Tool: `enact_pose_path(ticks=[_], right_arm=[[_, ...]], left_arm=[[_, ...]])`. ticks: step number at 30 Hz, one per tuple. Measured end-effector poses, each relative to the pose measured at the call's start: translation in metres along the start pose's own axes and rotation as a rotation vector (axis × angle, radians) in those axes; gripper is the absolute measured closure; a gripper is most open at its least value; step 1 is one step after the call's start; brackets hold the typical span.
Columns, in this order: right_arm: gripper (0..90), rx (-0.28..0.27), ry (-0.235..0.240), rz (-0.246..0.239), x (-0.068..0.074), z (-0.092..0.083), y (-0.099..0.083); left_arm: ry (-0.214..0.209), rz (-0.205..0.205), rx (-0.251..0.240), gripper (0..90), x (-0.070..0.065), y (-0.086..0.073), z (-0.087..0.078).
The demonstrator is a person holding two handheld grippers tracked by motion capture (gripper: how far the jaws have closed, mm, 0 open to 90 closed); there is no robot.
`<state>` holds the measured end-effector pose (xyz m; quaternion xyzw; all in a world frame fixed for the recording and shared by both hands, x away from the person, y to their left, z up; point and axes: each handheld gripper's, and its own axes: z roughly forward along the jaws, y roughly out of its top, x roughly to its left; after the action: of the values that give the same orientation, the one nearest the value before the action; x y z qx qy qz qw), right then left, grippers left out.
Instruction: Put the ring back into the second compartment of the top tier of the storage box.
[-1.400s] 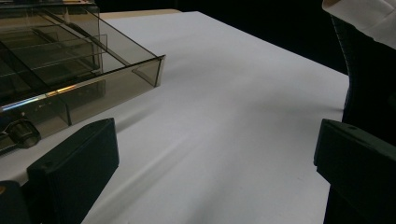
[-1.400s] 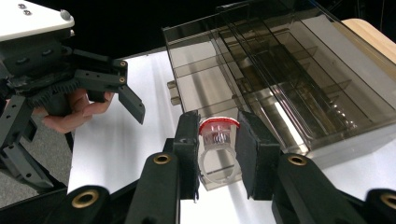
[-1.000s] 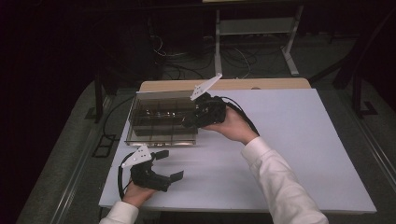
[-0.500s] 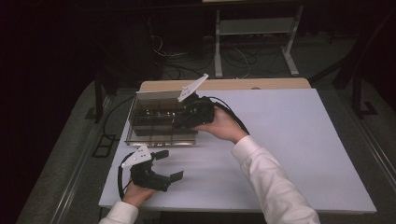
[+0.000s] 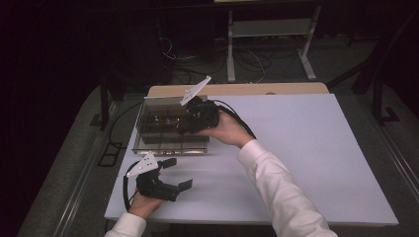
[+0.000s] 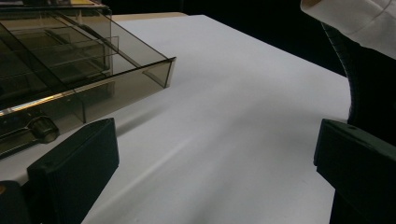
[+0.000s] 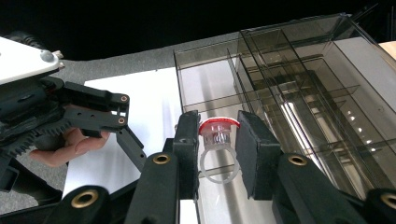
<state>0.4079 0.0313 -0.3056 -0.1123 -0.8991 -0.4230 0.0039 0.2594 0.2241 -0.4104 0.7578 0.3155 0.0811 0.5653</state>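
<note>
My right gripper (image 7: 219, 148) is shut on a small clear plastic ring with a red top (image 7: 217, 130), which stands upright between the pads. In the high view the right gripper (image 5: 185, 127) hangs over the smoky clear compartment box (image 5: 143, 129), pointing down and left into it. The ring is above one of the box's front compartments (image 7: 205, 88). My left gripper (image 5: 178, 173) rests on the white table near the front left corner, open with nothing between its fingers (image 6: 74, 172).
The box (image 6: 116, 84) stands at the table's back left, with several divided compartments and a small metal piece (image 6: 42, 128) inside. The white table top (image 5: 306, 148) stretches to the right. The person's white sleeve (image 5: 276, 182) crosses the middle.
The right gripper has moved left over the box with the ring still in it. The left gripper has stayed where it was.
</note>
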Motion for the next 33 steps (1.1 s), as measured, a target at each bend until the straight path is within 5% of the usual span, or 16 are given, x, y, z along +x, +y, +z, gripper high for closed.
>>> enact_pose_path(ticks=[33], right_arm=[[69.2, 0.033, 0.05, -0.025, -0.008, 0.052, 0.01]], left_arm=[[0.056, -0.01, 0.0, 0.0, 0.008, -0.001, -0.002]])
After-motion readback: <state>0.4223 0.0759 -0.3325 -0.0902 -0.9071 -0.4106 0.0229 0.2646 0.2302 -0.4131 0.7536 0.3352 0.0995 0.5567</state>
